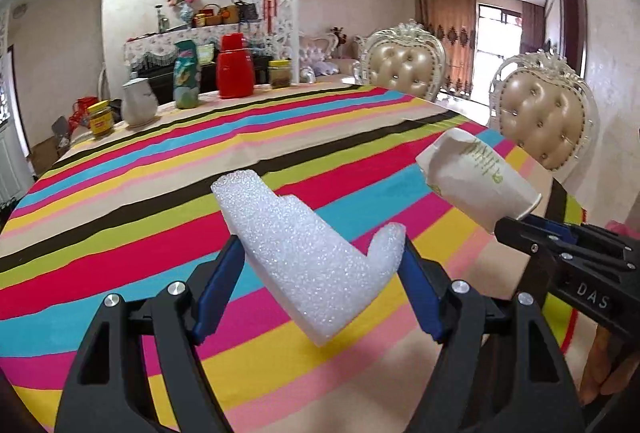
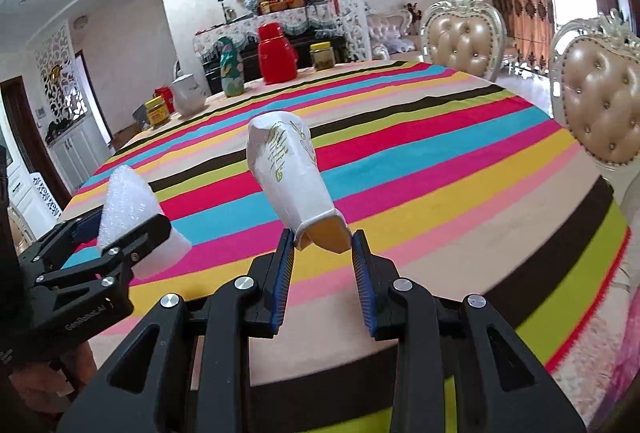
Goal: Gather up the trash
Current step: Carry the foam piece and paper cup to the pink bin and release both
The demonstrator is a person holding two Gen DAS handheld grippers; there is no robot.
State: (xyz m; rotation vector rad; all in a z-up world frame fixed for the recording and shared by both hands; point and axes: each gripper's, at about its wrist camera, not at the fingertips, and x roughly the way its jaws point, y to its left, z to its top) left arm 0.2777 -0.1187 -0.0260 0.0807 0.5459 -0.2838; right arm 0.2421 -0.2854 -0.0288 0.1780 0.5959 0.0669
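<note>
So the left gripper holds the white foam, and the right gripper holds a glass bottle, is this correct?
Not quite. The left gripper holds the foam, but the right gripper holds a crushed paper cup, not a glass bottle. The right wrist view shows it.

bright daylight from the window (image 1: 494, 45) — fisheye bending, dark corners, slight blur.

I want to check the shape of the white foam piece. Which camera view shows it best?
The left wrist view: the foam piece fills the centre, its notched shape clear, in the left claw. The right wrist view shows it at the edge, partly hidden by that claw.
</note>
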